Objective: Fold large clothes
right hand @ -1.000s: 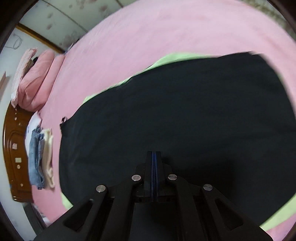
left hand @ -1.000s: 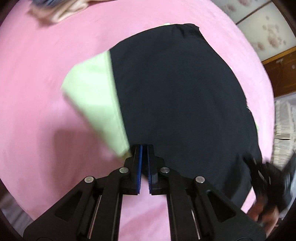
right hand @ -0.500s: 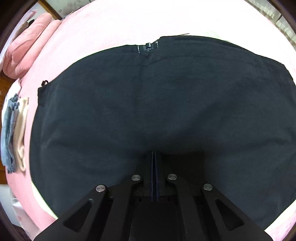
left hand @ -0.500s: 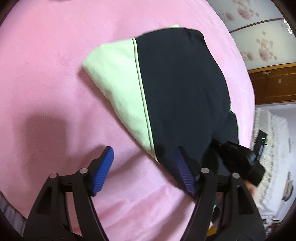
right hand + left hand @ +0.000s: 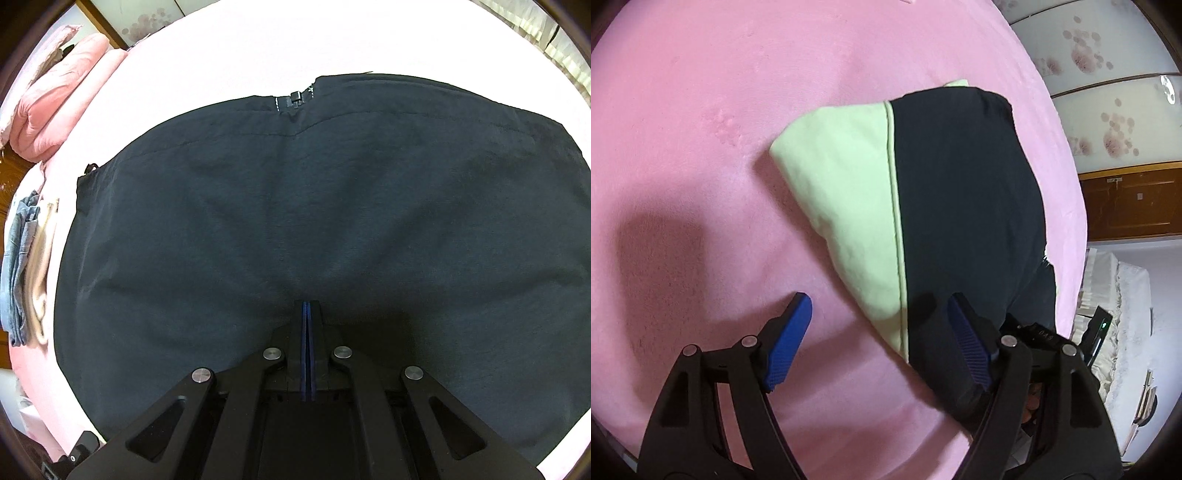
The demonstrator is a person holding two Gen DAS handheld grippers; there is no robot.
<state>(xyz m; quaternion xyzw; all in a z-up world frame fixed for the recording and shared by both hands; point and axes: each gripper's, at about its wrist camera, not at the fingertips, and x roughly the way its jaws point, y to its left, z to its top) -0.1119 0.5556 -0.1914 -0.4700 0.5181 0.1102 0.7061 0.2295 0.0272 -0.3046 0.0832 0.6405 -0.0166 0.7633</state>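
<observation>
A folded garment, black (image 5: 964, 206) with a pale green panel (image 5: 846, 199), lies flat on the pink bed (image 5: 701, 147). My left gripper (image 5: 881, 325) hovers over its near corner. Its jaws are opening, and the corner lies between the blue pads (image 5: 790, 332) without either pad pressing on it. In the right wrist view the black cloth (image 5: 314, 192) fills the frame, with a zipper (image 5: 295, 99) at its far edge. My right gripper (image 5: 306, 306) is shut on the cloth near its front edge, and creases run toward its tips. The right gripper's body (image 5: 1041, 336) shows behind my left fingers.
A pink quilt (image 5: 62, 96) and a stack of folded jeans and beige clothes (image 5: 26, 266) lie at the bed's left side. A wooden cabinet (image 5: 1130, 203) and flowered wall panels (image 5: 1108, 92) stand beyond the bed's right edge.
My left gripper opened, let go of the garment's corner and drew back a little. The garment settled flat on the bed. My right gripper sank with the cloth and stayed shut.
</observation>
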